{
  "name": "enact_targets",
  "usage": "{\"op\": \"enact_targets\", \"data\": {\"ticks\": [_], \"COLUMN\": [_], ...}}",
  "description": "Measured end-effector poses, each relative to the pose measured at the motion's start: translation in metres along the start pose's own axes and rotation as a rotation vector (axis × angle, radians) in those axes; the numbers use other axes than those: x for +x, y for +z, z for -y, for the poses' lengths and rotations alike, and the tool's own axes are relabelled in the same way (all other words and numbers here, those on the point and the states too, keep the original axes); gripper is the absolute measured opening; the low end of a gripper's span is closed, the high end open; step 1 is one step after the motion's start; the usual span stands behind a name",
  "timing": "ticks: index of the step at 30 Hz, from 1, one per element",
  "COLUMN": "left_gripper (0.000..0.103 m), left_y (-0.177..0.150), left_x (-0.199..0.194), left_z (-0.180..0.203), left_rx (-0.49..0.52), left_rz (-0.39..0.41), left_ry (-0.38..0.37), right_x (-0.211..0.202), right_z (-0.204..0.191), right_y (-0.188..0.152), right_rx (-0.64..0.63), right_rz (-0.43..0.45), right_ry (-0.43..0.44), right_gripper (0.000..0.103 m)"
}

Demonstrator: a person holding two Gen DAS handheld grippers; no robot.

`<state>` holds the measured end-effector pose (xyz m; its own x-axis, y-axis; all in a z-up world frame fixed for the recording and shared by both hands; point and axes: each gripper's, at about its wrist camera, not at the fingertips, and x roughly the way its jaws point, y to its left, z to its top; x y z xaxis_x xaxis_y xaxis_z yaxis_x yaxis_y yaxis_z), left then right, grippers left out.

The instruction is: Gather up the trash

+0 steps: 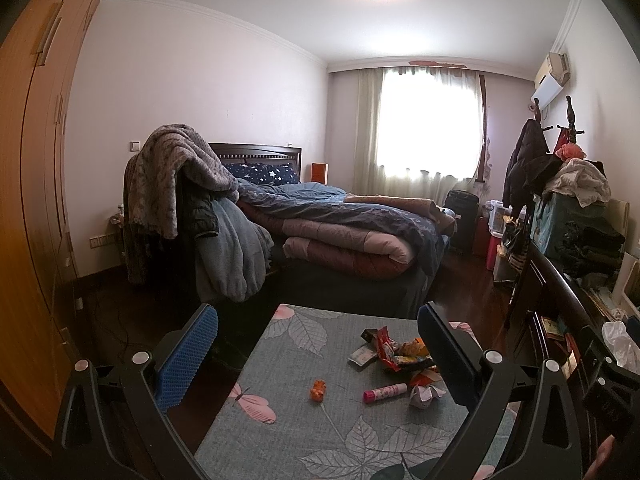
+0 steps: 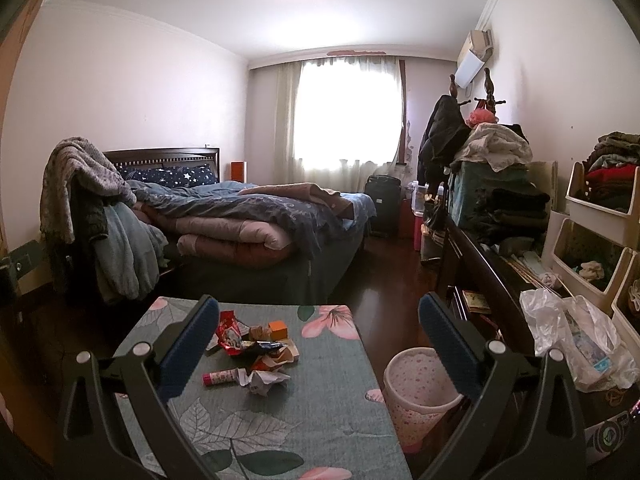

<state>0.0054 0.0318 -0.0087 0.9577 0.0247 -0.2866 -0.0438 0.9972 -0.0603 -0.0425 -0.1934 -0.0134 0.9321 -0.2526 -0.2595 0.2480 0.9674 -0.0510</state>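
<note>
Two grippers hover over a counter (image 2: 328, 400) covered in a grey leaf-print cloth, in a cluttered bedroom. A pink speckled waste bin (image 2: 418, 396) stands on the floor just beside the counter's right edge, between the jaws of the right gripper (image 2: 316, 344) in its view. The trash pile (image 2: 256, 344), wrappers and crumpled paper, lies near the counter's middle, ahead of both grippers. A pink tube (image 2: 222, 377) lies at the pile's near edge, its long axis running left to right. A small orange scrap (image 1: 318, 390) sits apart, left of the tube. The left gripper (image 1: 316, 344) has jaws spread wide and empty; so does the right. The scrap likely suits the left gripper; the bin is nearer the right.
</note>
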Motion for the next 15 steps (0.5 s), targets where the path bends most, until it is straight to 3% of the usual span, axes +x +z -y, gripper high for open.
{"op": "enact_targets", "data": {"ticks": [15], "left_gripper": [0.099], "left_y": [-0.0007], "left_x": [-0.0002], "left_z": [-0.0003], "left_rx": [0.002], "left_rz": [0.0], "left_ry": [0.002], "right_x": [0.0], "right_z": [0.0001], "right_y": [0.0003], "right_rx": [0.0], "right_rz": [0.0], "right_ry": [0.001], "right_gripper": [0.1]}}
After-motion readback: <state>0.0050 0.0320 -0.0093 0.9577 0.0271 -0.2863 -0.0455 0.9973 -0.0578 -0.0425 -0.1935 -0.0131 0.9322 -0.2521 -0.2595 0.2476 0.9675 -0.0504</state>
